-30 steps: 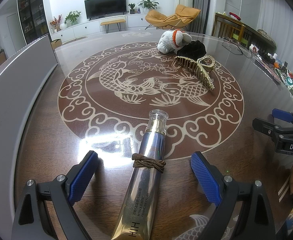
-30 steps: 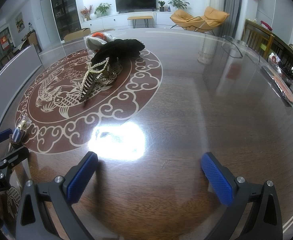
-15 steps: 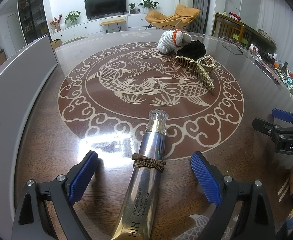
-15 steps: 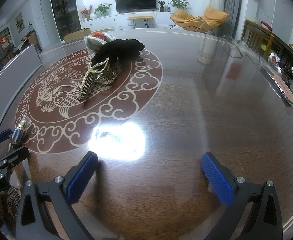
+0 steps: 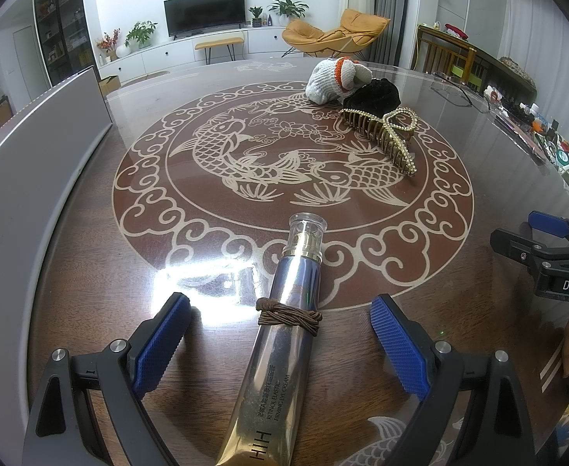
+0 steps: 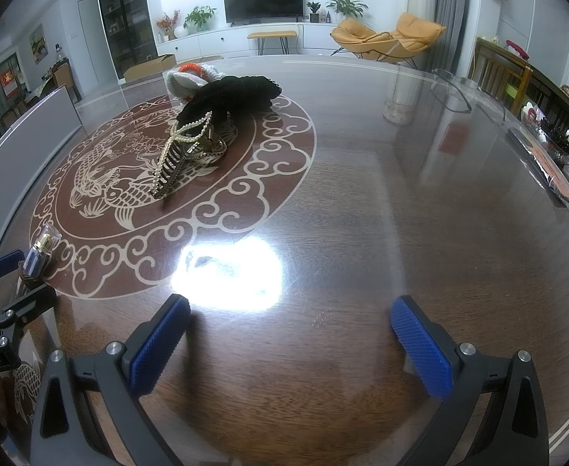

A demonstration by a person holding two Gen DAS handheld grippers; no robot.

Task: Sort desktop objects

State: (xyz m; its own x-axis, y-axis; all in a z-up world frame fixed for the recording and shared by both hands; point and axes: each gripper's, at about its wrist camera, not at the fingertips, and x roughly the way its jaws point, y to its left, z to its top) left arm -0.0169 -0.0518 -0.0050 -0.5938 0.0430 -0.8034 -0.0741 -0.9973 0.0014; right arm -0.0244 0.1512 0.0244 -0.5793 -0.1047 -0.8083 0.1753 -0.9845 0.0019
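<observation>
Left wrist view: tube [image 5: 284,334], hair tie [image 5: 289,315] wrapped round it, lying between wide-apart left gripper [image 5: 280,334] pads, cap toward 12 o'clock. Best closed squarely below the tie. Tube's tail cut off at 6 o'clock. Right gripper [image 6: 290,343] spread wide, nothing between. Clip [image 5: 381,136] at 1 o'clock.

Left gripper [image 5: 280,343] and right gripper [image 6: 290,343] angle downward, fingers [image 5: 160,343] spread wide.

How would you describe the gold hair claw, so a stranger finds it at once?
Find the round fish medallion on the table. At its far right edge, the hair claw lies beside a black scrunchie. Only it is gold, with long teeth and a beaded bow.
</observation>
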